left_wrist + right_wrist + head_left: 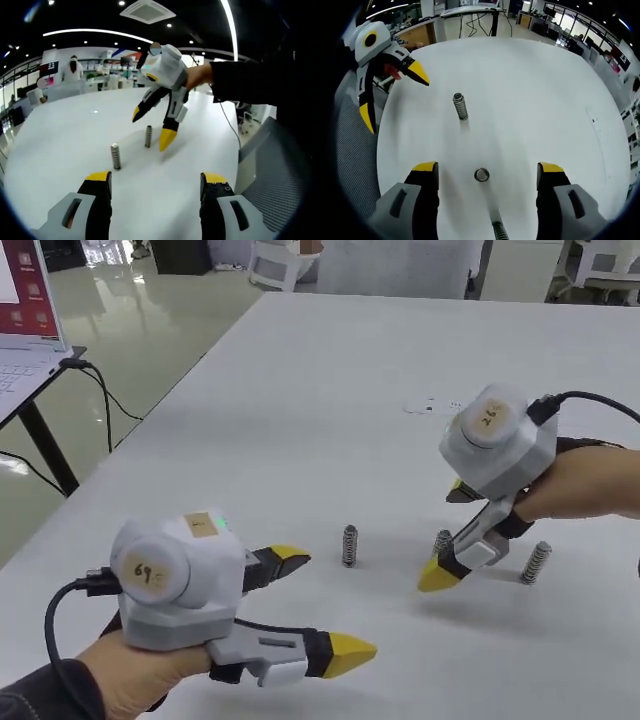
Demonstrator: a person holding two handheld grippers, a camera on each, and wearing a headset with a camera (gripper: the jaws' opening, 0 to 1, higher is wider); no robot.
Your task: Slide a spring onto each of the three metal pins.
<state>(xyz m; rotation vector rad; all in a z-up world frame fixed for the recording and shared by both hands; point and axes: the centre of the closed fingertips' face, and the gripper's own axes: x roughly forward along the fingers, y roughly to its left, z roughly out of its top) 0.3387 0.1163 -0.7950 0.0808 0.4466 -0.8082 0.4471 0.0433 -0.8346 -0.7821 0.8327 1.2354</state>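
Jaws of both grippers are spread wide, with nothing gripped. The left gripper (pixel 320 605) is seen near the left edge of the worktop (pixel 330 390). The right gripper (pixel 448 535) is tilted tip-down, with the middle spring (pixel 443 540) between its yellow-tipped jaws. Three coiled metal springs are stood upright in a row on the smooth white surface; the left spring (pixel 349 545) and right spring (pixel 536 562) are set apart from both grippers.

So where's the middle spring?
Head view: the middle spring stands right of centre on the table, between the open jaws of the right tool, flanked by the left spring and the right spring.
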